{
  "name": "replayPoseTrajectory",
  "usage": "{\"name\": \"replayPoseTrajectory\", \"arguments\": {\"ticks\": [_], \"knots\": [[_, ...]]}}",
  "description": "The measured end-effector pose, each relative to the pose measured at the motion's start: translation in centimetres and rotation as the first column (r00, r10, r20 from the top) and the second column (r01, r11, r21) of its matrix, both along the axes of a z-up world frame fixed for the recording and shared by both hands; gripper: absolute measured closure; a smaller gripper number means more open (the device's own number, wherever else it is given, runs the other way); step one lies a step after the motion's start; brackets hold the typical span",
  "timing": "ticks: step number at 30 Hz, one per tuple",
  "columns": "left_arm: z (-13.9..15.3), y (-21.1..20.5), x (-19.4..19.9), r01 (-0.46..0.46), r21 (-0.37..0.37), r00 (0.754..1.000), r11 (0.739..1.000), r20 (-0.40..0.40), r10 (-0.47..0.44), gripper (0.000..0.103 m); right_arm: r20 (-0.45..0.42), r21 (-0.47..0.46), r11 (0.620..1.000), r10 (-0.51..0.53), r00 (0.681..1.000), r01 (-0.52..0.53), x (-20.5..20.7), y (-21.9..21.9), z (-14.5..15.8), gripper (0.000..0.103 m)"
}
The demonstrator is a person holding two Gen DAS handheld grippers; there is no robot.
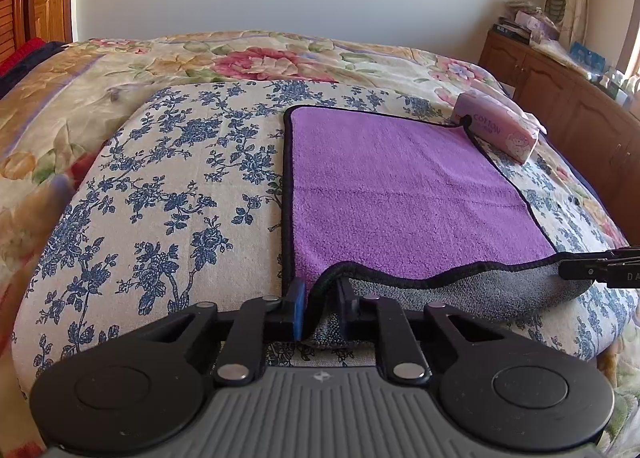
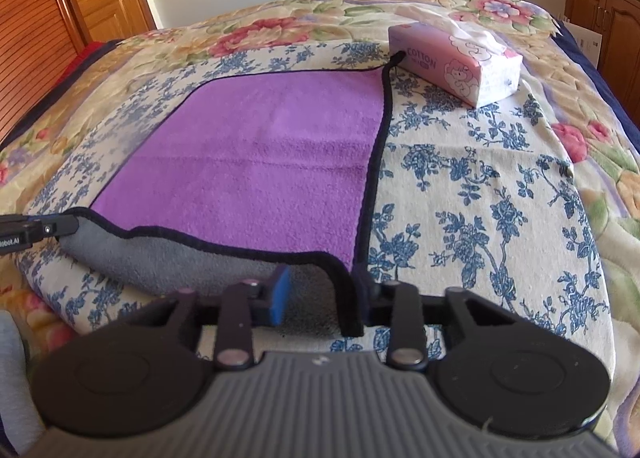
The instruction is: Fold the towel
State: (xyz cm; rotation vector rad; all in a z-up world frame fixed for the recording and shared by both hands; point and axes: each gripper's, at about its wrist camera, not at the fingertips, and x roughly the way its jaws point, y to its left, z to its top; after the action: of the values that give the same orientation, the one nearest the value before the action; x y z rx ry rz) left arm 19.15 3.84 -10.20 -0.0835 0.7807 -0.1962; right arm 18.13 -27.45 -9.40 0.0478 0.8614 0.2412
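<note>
Towel point(image 1: 400, 186) lies spread purple side up on the blue-flowered cloth point(image 1: 180, 186) over the bed point(image 1: 120, 70), its black-bound edges plain on all sides. Your left tongs point(image 1: 320, 308) have the near left corner between their fingers, with the black hem curling up over the gap and the grey underside showing; the fingers stand a little apart around the fabric, so whether they truly pinch it you cannot tell from here. Your right tongs point(image 2: 324, 300) sit at the near right corner, the blue pad point(image 2: 280, 294) on one side and the hem draped against the other finger, with a wider gap between; again the grip is unclear. Between your two corners the near edge sags, lifted off the cloth, its grey back turned toward you. The far edge of the towel lies flat, and its far right corner touches the pink tissue pack point(image 2: 456, 58), which stands just beyond that corner. Left of the towel the flowered cloth is bare right up to the floral quilt point(image 1: 260, 54). Beyond the towel lies more quilt, then the wall.
</note>
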Motion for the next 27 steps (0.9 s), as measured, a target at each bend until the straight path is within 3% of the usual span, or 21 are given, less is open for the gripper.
{"name": "replayPoseTrajectory", "arguments": {"ticks": [4,6,9,27], "knots": [[0.0,0.0,0.0,0.004,0.000,1.000,1.000,-0.002,-0.004,0.092,0.004,-0.002,1.000,0.002,1.000,-0.002,0.0,-0.1,0.1,0.083],[0.0,-0.1,-0.1,0.006,-0.003,1.000,1.000,-0.003,-0.006,0.094,0.002,0.001,1.000,0.004,1.000,-0.004,0.0,-0.1,0.1,0.095],[-0.1,-0.1,-0.1,0.008,-0.006,1.000,1.000,-0.005,-0.008,0.096,0.004,0.004,1.000,0.005,1.000,-0.005,0.0,-0.2,0.1,0.098],[0.9,-0.2,-0.4,-0.001,-0.023,0.999,1.000,0.039,0.001,0.097,0.082,0.031,1.000,-0.001,0.997,-0.001,-0.2,-0.4,1.4,0.099]]}}
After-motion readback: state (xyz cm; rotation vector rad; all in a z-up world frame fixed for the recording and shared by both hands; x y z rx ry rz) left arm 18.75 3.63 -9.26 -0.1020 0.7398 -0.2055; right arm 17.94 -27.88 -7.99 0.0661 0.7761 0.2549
